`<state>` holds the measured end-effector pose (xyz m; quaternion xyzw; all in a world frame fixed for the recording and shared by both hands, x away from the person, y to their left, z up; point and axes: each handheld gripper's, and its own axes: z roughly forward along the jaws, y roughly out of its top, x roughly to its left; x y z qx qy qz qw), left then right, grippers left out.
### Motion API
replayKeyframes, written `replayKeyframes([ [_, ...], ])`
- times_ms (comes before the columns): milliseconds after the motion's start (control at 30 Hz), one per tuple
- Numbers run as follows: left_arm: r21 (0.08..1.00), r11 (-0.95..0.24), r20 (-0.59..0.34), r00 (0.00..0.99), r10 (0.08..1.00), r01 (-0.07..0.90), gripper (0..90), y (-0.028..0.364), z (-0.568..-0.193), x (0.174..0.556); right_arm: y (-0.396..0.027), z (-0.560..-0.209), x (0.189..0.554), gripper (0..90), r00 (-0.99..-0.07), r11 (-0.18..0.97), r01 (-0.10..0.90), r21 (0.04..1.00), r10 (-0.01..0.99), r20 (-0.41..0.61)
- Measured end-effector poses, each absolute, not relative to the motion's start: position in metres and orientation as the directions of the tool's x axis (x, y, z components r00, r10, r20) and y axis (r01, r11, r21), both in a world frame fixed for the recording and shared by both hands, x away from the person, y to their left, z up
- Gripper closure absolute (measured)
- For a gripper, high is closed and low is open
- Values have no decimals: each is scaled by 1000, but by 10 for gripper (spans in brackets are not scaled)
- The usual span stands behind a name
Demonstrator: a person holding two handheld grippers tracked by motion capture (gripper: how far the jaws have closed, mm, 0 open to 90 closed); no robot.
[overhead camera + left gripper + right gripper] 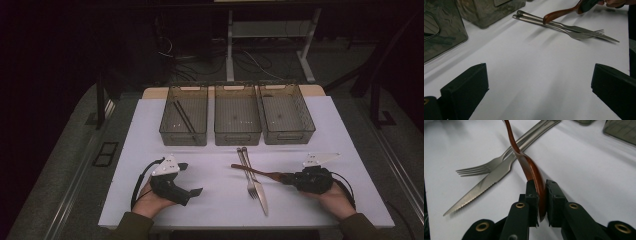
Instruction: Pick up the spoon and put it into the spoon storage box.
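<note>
One wooden spoon (529, 167), one fork (248, 175), one knife (257, 187), three bins (237, 132).

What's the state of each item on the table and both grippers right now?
wooden spoon: clamped by its bowl, handle over the cutlery
right gripper: jaws shut on the spoon
left gripper: jaws open, nothing between them
fork: flat on the table beside the knife
knife: flat on the table
left bin: holds dark sticks
middle bin: looks empty
right bin: looks empty
</note>
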<state>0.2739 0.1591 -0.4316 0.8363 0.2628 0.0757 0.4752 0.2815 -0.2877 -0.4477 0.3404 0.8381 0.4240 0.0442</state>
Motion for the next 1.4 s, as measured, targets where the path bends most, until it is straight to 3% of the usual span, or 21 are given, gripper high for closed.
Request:
replayKeyframes([
  [1400, 860, -365, -139, 852, 504, 356, 0, 166, -435, 279, -293, -400, 311, 798, -671, 272, 532, 802, 713, 203],
])
